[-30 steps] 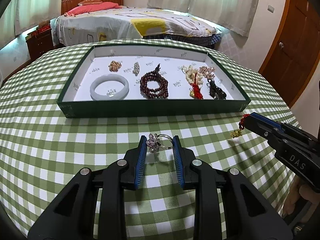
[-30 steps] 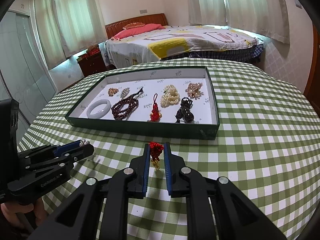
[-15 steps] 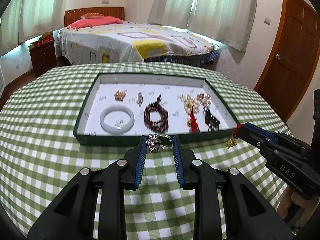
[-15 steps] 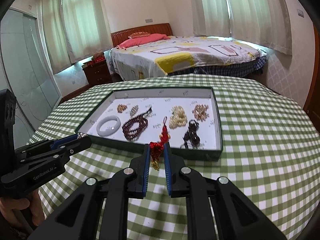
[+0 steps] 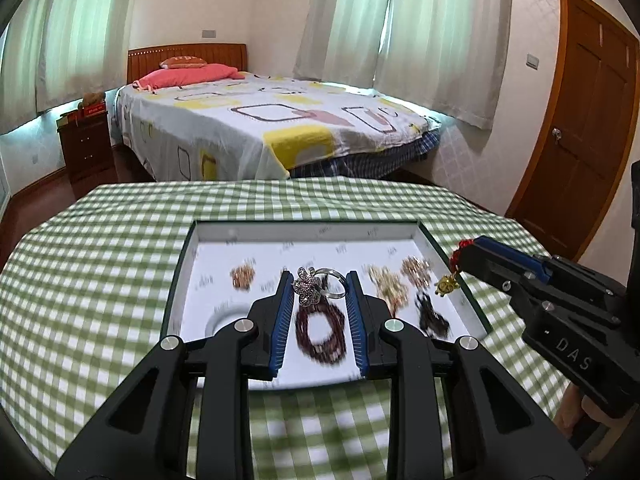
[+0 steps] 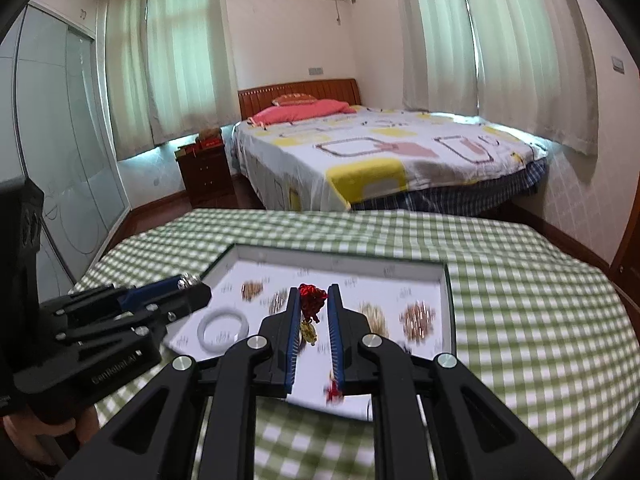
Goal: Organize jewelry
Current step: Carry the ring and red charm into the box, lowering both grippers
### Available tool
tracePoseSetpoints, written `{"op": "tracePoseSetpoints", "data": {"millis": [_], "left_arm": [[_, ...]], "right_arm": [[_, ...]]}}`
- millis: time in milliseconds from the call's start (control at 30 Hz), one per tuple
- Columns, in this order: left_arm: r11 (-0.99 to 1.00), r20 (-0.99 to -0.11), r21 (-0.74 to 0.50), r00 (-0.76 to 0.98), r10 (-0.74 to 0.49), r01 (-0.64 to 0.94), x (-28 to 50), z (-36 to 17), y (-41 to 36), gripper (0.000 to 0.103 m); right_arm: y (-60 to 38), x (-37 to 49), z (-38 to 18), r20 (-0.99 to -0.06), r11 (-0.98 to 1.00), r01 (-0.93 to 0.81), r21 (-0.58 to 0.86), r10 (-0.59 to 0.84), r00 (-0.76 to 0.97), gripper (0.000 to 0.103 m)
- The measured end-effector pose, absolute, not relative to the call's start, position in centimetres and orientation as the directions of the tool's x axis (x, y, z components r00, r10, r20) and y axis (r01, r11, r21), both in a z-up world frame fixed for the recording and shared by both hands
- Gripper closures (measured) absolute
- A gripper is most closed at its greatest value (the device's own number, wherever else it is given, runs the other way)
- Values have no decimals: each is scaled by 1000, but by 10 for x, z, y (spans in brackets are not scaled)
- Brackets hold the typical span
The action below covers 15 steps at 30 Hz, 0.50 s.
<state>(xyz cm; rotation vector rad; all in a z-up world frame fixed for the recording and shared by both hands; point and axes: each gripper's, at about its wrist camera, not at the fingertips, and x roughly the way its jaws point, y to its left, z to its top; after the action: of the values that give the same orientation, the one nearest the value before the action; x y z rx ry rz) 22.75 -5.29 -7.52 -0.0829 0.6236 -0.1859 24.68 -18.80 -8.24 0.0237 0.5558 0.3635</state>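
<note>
We are holding both tools over the near half of the tray point(image 5: 440, 250), which is sitting on the checked desk point(image 5: 100, 280). The left tool point(image 5: 319, 280) is pinching a flower ring point(image 5: 310, 286), its band lying crosswise between the pads. The right tool point(image 6: 313, 300) is pinching a red knot charm point(image 6: 311, 304), its gold bead hanging straight down. Beneath the left tool a dark bead bracelet point(image 5: 320, 330) is lying; beneath the right, bare white floor seems nearer. We are judging each piece's drop spot as ahead and below.
</note>
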Motion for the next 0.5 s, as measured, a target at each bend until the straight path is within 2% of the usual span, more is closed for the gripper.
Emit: {"op": "tracePoseSetpoints", "data": {"millis": [233,500], "left_arm": [[983,-581,-142,795,-177,115,276,-78,-48,77],[989,-642,-125,753,-145,83,326,-105,-52,77]], "right_arm": [[-179,288,-79,-499,932,-341,126,356,790,89],[-170,330,-108,-550,936,-328,129,343,762,89]]}}
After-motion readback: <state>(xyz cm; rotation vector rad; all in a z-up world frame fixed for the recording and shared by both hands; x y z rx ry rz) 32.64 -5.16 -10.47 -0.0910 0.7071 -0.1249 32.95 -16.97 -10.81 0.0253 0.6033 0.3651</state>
